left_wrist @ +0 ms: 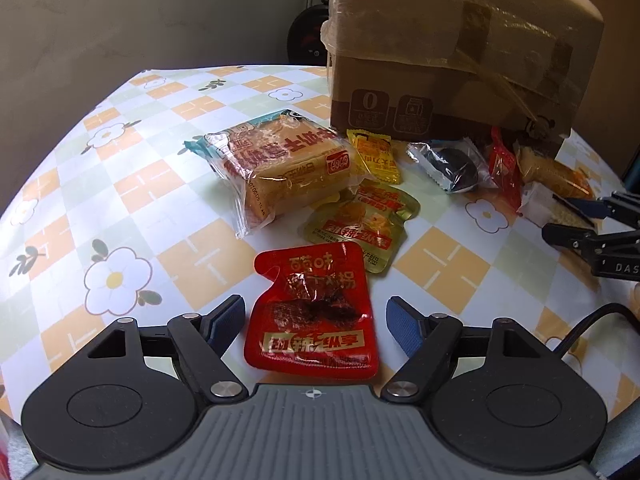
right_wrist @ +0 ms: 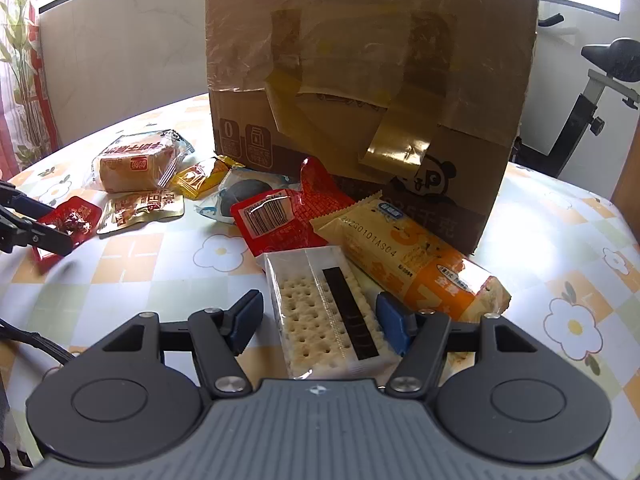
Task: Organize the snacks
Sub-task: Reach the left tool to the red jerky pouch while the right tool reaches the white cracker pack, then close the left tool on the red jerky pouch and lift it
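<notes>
Box (right_wrist: pixel 372 92) stands at 12 on the table (left_wrist: pixel 120 208), snacks strewn at its foot. Right gripper (right_wrist: pixel 320 320): jaws partly spread around the cracker pack (right_wrist: pixel 320 312), right pad touching, left pad apart. Left gripper (left_wrist: pixel 316 320): jaws wide, straddling the red pouch (left_wrist: pixel 316 308), no contact.

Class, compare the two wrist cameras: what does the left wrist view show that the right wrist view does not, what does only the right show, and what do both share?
Only the left wrist view: the whole red sauce pouch lying flat between the left gripper's open jaws, untouched.

Only the right wrist view: the cracker pack between the right gripper's jaws, the right pad touching it and the left clear of it; an exercise bike behind.

Both: the taped cardboard box, the wrapped bread and the flowered tablecloth.
</notes>
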{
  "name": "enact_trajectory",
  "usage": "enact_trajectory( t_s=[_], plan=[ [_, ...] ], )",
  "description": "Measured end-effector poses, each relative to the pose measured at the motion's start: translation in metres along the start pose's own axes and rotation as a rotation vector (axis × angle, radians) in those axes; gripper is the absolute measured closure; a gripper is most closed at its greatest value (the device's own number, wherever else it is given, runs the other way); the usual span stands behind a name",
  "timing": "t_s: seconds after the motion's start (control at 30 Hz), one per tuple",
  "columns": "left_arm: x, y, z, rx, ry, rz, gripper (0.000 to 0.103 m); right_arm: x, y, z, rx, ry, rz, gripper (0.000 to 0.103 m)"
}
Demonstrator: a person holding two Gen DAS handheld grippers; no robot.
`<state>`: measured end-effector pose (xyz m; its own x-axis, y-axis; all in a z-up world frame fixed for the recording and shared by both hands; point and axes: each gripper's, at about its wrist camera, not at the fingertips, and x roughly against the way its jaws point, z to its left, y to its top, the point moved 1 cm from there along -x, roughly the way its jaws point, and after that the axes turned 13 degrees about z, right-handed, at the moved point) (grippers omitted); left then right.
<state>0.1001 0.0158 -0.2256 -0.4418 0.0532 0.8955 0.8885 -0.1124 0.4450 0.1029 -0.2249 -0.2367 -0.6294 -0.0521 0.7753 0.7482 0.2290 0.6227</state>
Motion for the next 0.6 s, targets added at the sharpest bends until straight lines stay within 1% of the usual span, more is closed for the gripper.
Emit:
enact_trajectory(
  t_s=[0.1,0.27,0.33,0.37,0.43,0.5,0.6],
  plan=[
    [-0.0023,-0.0001,-0.0041,-0.006,0.033,-0.008,0.023,0.0001,-0.0002,0.0000,0.000,0.000,0.000,0.037],
    [-0.0031,-0.0025,-0.0045,0.006,0.035,-0.027,0.023,0.0002,-0.0001,0.0002,0.001,0.000,-0.001,0.037],
    [-0.0021,-0.0035,-0.0041,0.010,0.033,-0.039,0.029,0.0002,-0.0002,-0.0003,0.000,0.002,-0.001,0.037],
    [-0.0008,-0.0036,-0.0043,0.012,0.030,-0.048,0.036,0.0002,-0.0002,-0.0005,0.000,0.003,-0.001,0.037],
    [0.0011,-0.0034,-0.0032,0.024,0.002,-0.056,0.039,0.0002,-0.0003,-0.0008,-0.001,0.005,-0.002,0.037],
    [0.0026,-0.0037,-0.0033,0.025,-0.002,-0.066,0.043,0.0002,-0.0001,-0.0008,-0.001,0.006,-0.002,0.037],
    [0.0034,-0.0032,-0.0034,0.028,-0.006,-0.072,0.045,0.0001,-0.0001,-0.0009,-0.003,0.008,-0.001,0.037]
  ],
)
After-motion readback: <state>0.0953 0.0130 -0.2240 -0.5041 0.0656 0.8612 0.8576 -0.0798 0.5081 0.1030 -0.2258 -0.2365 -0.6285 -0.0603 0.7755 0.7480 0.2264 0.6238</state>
